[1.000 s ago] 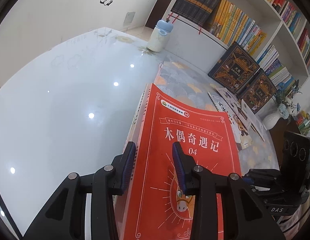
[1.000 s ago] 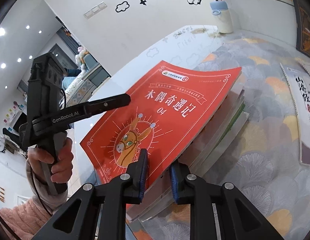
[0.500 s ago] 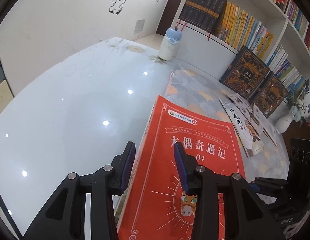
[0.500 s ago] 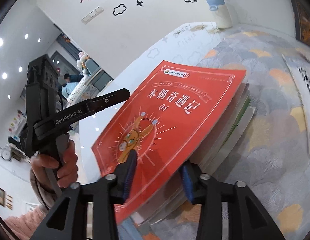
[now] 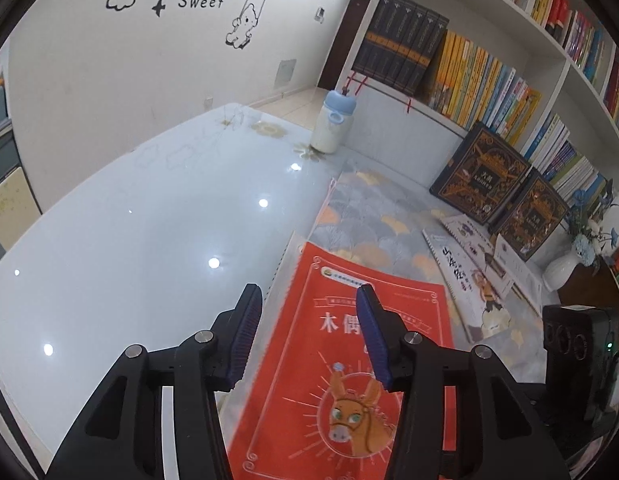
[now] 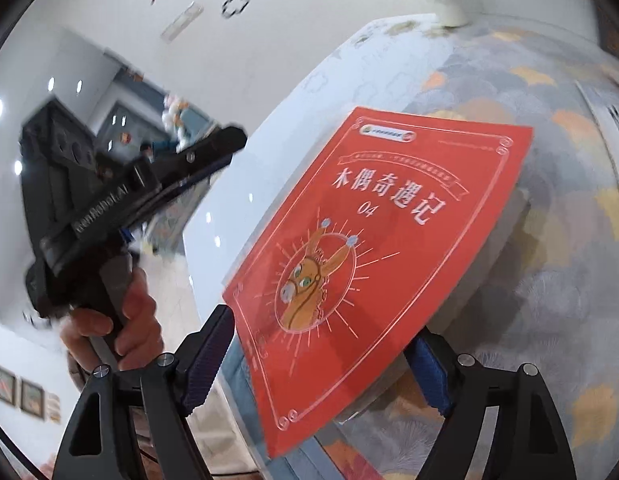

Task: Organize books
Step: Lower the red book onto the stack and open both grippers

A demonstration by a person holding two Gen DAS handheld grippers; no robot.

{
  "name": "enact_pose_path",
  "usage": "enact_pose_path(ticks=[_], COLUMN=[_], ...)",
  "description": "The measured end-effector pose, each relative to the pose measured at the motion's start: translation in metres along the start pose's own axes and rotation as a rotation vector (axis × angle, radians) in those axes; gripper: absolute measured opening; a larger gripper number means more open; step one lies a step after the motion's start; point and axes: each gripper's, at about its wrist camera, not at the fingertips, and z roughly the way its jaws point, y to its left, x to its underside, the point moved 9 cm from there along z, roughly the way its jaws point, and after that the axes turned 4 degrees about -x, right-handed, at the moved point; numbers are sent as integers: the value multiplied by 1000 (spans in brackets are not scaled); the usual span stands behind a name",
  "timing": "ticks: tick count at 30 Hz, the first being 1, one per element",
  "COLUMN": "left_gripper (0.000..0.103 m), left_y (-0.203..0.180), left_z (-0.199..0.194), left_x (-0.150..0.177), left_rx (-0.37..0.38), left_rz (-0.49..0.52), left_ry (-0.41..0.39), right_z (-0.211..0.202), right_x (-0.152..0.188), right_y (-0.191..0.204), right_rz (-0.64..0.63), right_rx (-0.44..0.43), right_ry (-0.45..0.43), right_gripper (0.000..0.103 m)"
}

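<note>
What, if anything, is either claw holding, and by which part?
Nothing: left claw and right claw have just been opening; a corner of the red book lies inside the right one.

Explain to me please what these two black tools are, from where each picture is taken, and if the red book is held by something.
There is no robot here: a person holds a hand tool with two-finger tongs in each hand, and a small camera on each tool looks forward along its fingers.

The left picture is from the left tongs, the right picture from the right tongs. In the right picture you also see the person's hand holding the left tool.

A red book lies on top of a pile on a patterned mat, on a glossy white table. More books lie beside it.

Both tongs have just been opening. They stand open around the book's edges; nothing is held.
</note>
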Motion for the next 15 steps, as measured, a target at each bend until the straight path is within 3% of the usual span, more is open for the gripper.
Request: enact_pose_path(ticks=[7,10,15], left_gripper=[49,49,49], left_y=[1,2,0], left_z=[-8,-8,-8], left_x=[-2,-2,1], left_rx=[-20,-19,-67], left_rz=[1,-16,21], left_ry=[-17,-14,-20], right_z=[14,22,11], right_x=[6,6,5], right_y=[6,11,-2], right_rz=[-123,-154,-160], right_rx=[109,111,169], right_ry=[133,190,183], right_gripper=[82,82,82])
